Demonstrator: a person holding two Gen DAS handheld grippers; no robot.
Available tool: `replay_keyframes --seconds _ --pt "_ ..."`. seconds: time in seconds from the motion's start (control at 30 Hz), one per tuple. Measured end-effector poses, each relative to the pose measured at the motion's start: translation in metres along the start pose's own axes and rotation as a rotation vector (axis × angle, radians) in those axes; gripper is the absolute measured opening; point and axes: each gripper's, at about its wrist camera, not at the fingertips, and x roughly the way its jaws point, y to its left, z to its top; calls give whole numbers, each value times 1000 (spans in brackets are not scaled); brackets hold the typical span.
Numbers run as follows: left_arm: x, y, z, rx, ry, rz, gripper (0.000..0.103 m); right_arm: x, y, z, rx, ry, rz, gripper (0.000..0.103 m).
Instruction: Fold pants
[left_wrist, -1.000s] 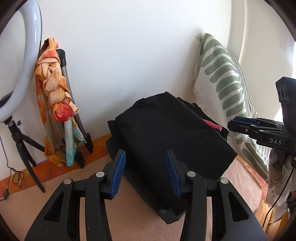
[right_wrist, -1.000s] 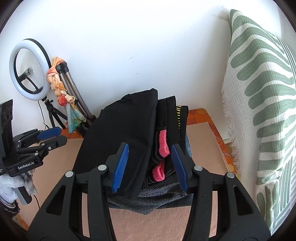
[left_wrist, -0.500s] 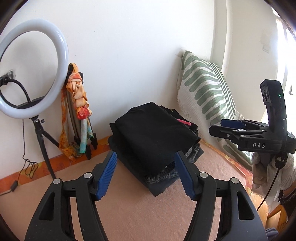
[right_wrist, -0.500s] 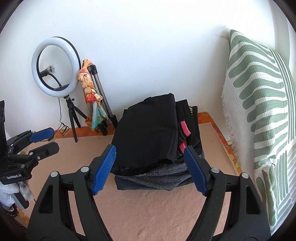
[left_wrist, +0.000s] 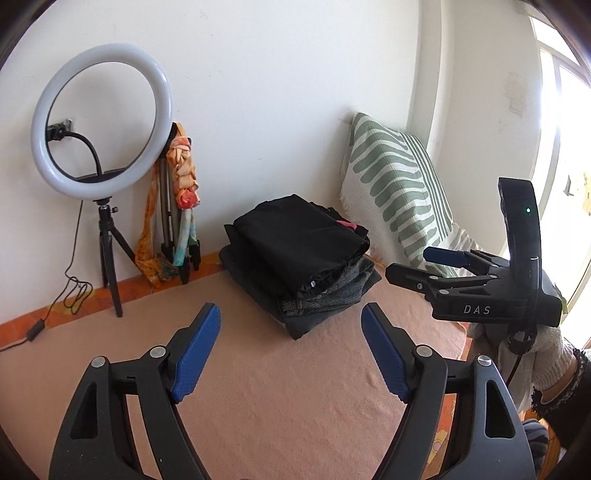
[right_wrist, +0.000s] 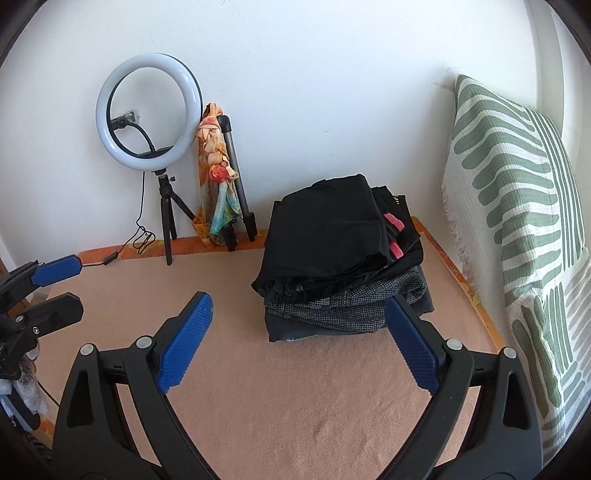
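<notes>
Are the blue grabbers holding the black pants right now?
No. The left gripper and right gripper are both empty, jaws opening, well short of the folded black pants atop the pile.

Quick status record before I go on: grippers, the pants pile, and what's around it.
left gripper: jaws opening, nothing between them
right gripper: jaws opening, nothing between them
black pants: folded, on top of the pile
pile: stacked clothes on the mat, near the wall
ring light: on a tripod, left of the pile
pillow: right of the pile

Lower garments in the folded stack (right_wrist: 343, 310) mostly covered, green-striped cushion (right_wrist: 517, 206) cut off at right edge
</notes>
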Motion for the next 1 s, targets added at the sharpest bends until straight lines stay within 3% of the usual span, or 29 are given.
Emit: replay_keyframes --seconds 0.17,0.3,0.53,1.0 --pt "-11 -1 -22 -1 7 12 83 -10 14 -22 8 0 -19 101" --pt "-13 3 -40 -17 43 65 83 -14 21 -34 23 -9 -16 101" --pt "-12 6 -63 -4 74 65 83 -13 33 -47 36 -29 -15 103" --pt "-12 19 -75 -36 13 116 88 4 29 -61 45 -25 -46 103"
